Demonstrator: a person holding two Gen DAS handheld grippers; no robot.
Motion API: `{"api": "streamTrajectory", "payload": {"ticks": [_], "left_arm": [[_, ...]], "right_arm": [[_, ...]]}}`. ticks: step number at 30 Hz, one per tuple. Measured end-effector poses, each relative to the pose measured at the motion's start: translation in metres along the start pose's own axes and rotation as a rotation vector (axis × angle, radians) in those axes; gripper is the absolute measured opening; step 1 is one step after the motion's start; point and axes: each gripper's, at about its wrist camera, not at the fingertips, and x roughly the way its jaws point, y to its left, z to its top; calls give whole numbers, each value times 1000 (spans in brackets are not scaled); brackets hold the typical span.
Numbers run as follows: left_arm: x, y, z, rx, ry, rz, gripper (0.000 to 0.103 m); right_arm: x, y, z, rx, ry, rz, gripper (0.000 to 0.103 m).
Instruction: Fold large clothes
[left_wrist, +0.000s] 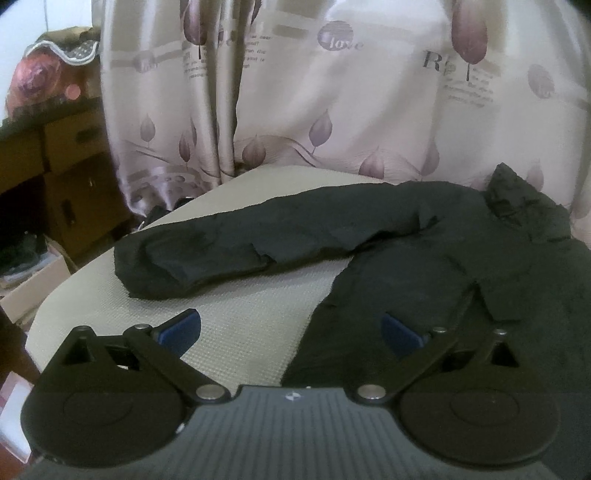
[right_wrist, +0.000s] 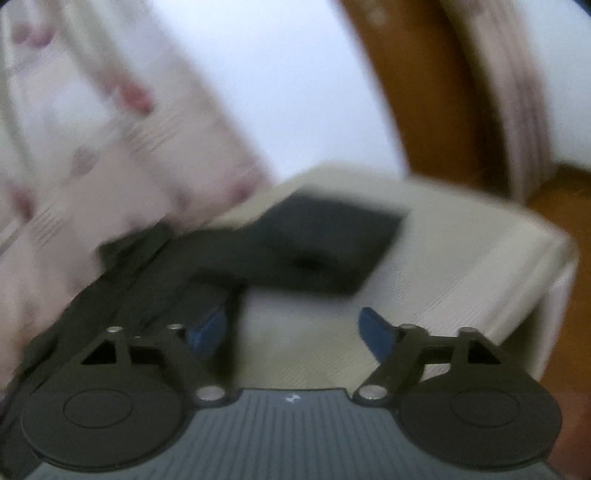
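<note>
A black jacket (left_wrist: 461, 280) lies spread on a beige bed surface (left_wrist: 240, 325), one sleeve (left_wrist: 229, 243) stretched out to the left and the collar at the far right. My left gripper (left_wrist: 291, 332) hovers open just in front of the jacket's side edge; its right blue pad (left_wrist: 400, 332) is over the dark cloth, its left over bare mattress. In the blurred right wrist view the jacket's other sleeve (right_wrist: 314, 240) lies folded ahead, the body (right_wrist: 110, 295) running down the left. My right gripper (right_wrist: 291, 332) stands open over the bedding with nothing between its fingers.
A pale curtain (left_wrist: 332, 92) with purple leaf prints hangs right behind the bed. Cardboard boxes (left_wrist: 74, 177) and clutter stand at the left. In the right wrist view the mattress corner (right_wrist: 535, 266) drops off at the right, with a wooden door frame (right_wrist: 436, 110) beyond.
</note>
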Motion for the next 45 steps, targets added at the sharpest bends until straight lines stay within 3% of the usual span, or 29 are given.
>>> {"api": "streamTrajectory", "payload": {"ticks": [10, 12, 15, 16, 17, 19, 28, 30, 33, 34, 35, 37, 40, 45], "left_arm": [[22, 19, -10, 22, 212, -144, 98], [25, 20, -17, 20, 221, -151, 94], [22, 16, -23, 57, 197, -182, 71], [18, 11, -25, 90, 190, -199, 54], [14, 6, -26, 121, 187, -219, 38], [5, -1, -30, 157, 181, -223, 28], [-38, -3, -61, 166, 163, -237, 24], [-48, 1, -64, 162, 159, -253, 25], [-61, 6, -60, 175, 115, -227, 41], [-69, 9, -55, 169, 92, -217, 60], [-76, 12, -48, 156, 67, -215, 82], [-95, 17, -35, 109, -17, -210, 99], [-115, 7, -17, 84, -109, -231, 103], [-116, -33, -2, 50, -58, -327, 103]], "right_arm": [[20, 34, -39, -88, 192, 88, 87], [18, 39, -49, -148, 199, 66, 65], [16, 48, -52, -222, 186, 56, 40], [17, 49, -51, -225, 191, 68, 28], [16, 49, -50, -229, 194, 74, 26], [16, 51, -48, -247, 195, 68, 25], [12, 36, -41, -213, 208, 46, 21], [12, 33, -39, -199, 217, 43, 21], [5, 25, -27, -128, 177, 31, 30], [-2, 23, -20, -118, 130, 14, 37], [-6, 23, -14, -120, 88, -12, 56], [-14, 21, 3, -140, -17, -72, 81], [-5, 24, 25, -197, -92, -184, 83], [40, 32, 51, -325, -142, -335, 83]]}}
